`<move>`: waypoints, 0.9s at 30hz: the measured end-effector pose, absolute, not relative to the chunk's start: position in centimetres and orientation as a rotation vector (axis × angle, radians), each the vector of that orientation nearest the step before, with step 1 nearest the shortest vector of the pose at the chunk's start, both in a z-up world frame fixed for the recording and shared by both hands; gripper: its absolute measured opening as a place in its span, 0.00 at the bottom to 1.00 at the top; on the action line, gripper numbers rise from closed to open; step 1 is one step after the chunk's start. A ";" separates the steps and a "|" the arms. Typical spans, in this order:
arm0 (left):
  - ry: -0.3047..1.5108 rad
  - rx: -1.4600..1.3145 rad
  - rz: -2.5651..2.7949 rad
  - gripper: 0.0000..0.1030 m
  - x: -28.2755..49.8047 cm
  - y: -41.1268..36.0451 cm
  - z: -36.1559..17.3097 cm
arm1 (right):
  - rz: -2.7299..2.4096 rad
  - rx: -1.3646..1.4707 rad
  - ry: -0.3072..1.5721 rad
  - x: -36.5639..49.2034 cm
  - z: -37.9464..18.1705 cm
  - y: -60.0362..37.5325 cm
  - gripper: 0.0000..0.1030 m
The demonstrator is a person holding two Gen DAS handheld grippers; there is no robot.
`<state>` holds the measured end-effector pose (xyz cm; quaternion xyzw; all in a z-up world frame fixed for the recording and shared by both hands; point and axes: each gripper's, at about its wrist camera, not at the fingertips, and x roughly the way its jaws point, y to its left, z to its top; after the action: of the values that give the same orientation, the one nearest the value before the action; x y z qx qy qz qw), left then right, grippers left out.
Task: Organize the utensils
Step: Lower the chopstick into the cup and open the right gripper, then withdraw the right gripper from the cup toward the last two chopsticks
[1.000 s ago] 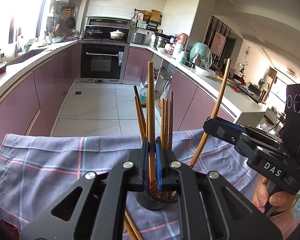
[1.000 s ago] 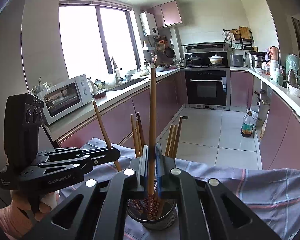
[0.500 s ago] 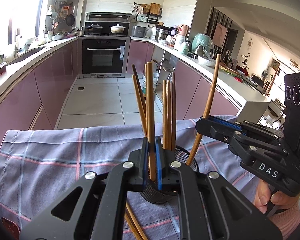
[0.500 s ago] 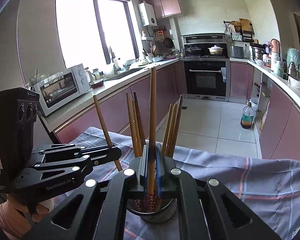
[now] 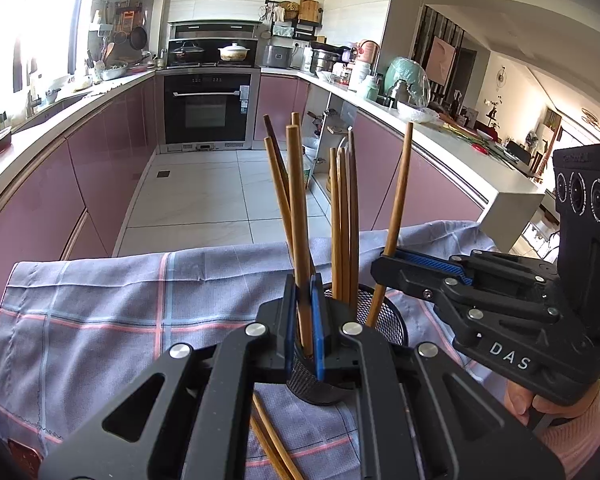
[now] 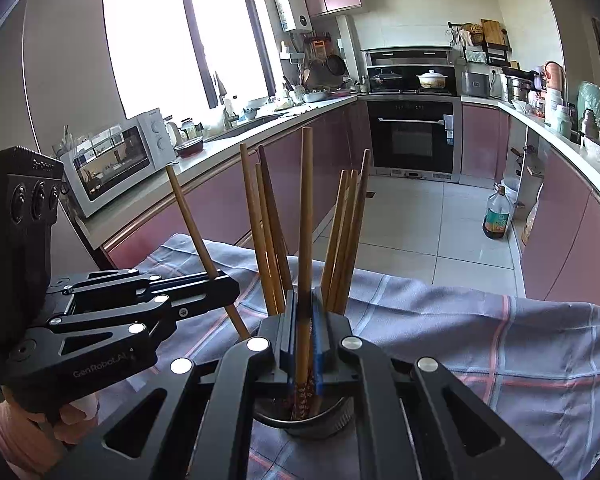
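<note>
both tongs, left tongs (image 5: 303, 320) and right tongs (image 6: 303, 340), are clamped mid-shaft on a light, stiff, slippery chopstick (image 5: 298, 208) over the mesh holder (image 5: 388, 320).

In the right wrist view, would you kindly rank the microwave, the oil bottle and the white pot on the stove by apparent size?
1. microwave
2. oil bottle
3. white pot
The pot stands farthest away, so its true size is unsure.

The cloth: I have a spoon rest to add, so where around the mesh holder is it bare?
The checked cloth lies bare to the left of the mesh holder, out to its hem, and to the right in the right wrist view. It is crowded at the holder: left gripper and right gripper each clamp a chopstick there, and loose chopsticks lie in front.
</note>
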<state>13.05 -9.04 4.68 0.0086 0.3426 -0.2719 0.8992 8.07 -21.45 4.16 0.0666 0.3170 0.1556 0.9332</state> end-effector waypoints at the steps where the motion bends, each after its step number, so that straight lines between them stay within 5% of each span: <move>1: 0.717 0.018 -0.567 0.08 13.2 -9.1 4.6 | 0.315 0.138 0.656 8.2 4.0 -21.5 0.07; 9: 0.722 0.009 -0.573 0.13 13.5 -9.0 3.8 | 0.302 0.150 0.675 8.0 3.1 -21.8 0.10; 17: 0.690 -0.014 -0.530 0.35 12.0 -6.7 3.4 | 0.322 0.162 0.662 5.9 3.0 -22.4 0.18; 27: 0.792 0.010 -0.469 0.37 8.9 -2.5 -1.6 | 0.476 0.130 0.729 1.5 1.1 -19.3 0.21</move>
<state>8.91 -2.46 -1.61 0.0049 0.3822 -0.2264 0.8959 1.50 -19.34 1.13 0.0629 0.3526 0.2302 0.9048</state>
